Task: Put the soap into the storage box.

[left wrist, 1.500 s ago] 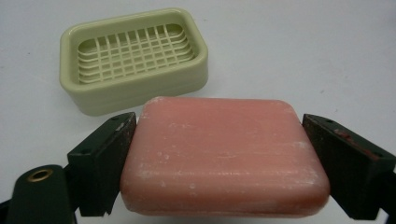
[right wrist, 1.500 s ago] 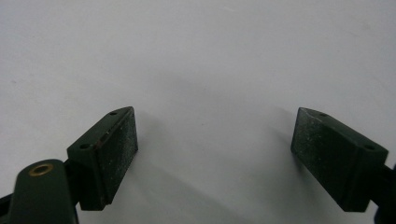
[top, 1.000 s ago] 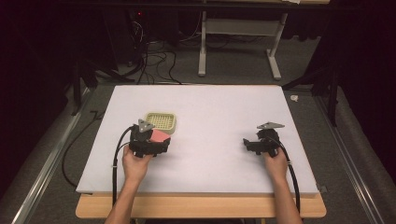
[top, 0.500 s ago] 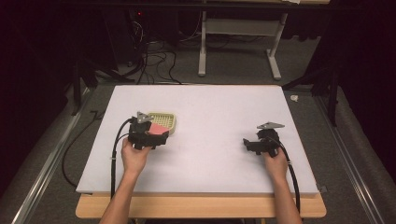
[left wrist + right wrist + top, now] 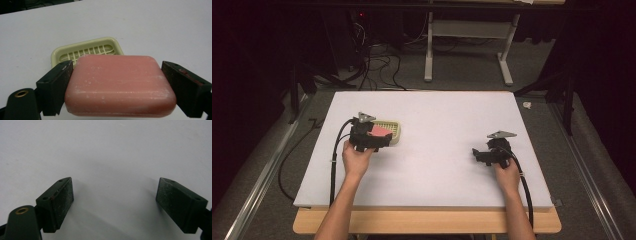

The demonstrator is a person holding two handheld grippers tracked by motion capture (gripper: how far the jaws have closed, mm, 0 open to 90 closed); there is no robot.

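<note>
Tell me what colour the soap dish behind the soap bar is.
Pale yellow soap dish, slatted inside, clearest in the left gripper view.

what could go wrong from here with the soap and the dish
The left gripper holds the pink soap by its rounded ends, so the bar might slip or twist out. The soap dish is light-looking and sits loose on the table; a low approach could nudge it away.

soap (image 5: 120,85) in left claw (image 5: 379,138), before the dish (image 5: 87,50).
</note>
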